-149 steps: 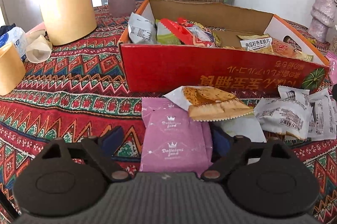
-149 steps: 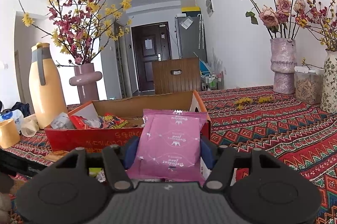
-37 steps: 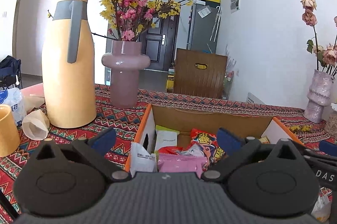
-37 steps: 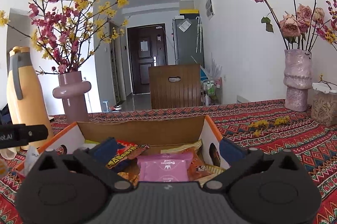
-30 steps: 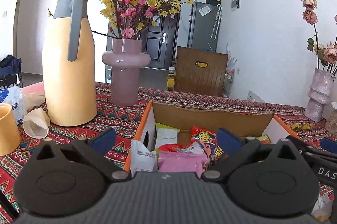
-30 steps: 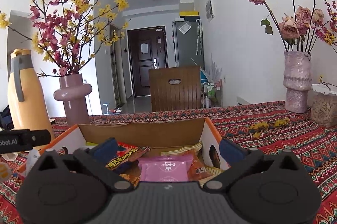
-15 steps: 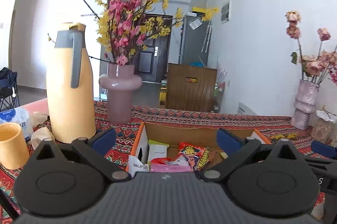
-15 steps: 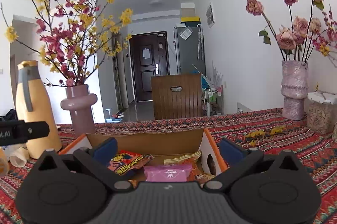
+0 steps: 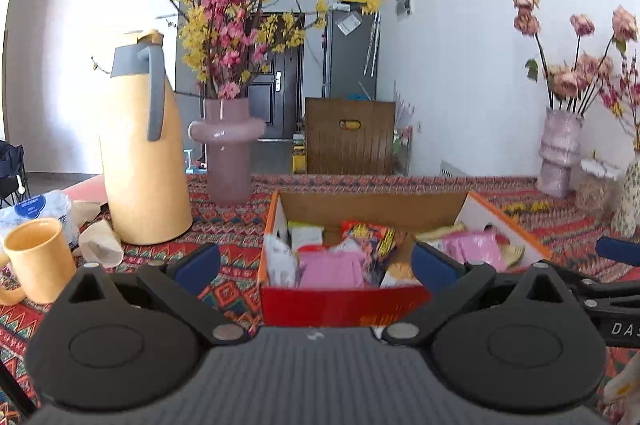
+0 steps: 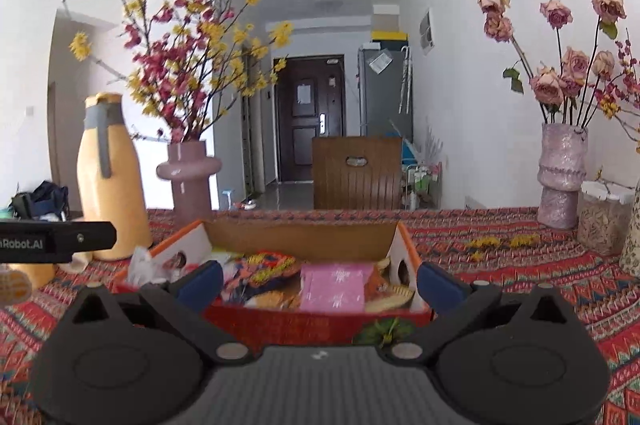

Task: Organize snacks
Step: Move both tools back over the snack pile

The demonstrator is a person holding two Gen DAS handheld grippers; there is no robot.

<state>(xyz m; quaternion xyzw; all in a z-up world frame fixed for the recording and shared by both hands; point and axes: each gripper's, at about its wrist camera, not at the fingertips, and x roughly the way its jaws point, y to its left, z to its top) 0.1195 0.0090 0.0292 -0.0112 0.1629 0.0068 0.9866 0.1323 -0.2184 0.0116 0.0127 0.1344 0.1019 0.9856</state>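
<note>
A red cardboard box (image 9: 340, 305) (image 10: 304, 325) stands on the patterned tablecloth, filled with several snack packets. One pink packet (image 9: 332, 267) lies at the box's front left and another pink packet (image 9: 476, 249) (image 10: 334, 285) lies at its right end. My left gripper (image 9: 316, 263) hovers open in front of the box, with nothing between its blue-padded fingers (image 9: 198, 261). My right gripper (image 10: 320, 283) is also open and empty, held back from the box's right half. The side of the right gripper (image 9: 616, 253) shows at the edge of the left wrist view.
A tall yellow thermos (image 9: 140, 153), a pink vase with blossoms (image 9: 226, 153) and a yellow mug (image 9: 40, 261) stand left of the box. A textured vase of dried roses (image 10: 562, 177) and a jar (image 10: 604, 217) stand at the right. A wooden chair (image 10: 356, 173) is behind the table.
Both grippers, each with a pink packet between its fingers 5 s ago, have let them go into the box. Over the last second both have drawn back from the box, open.
</note>
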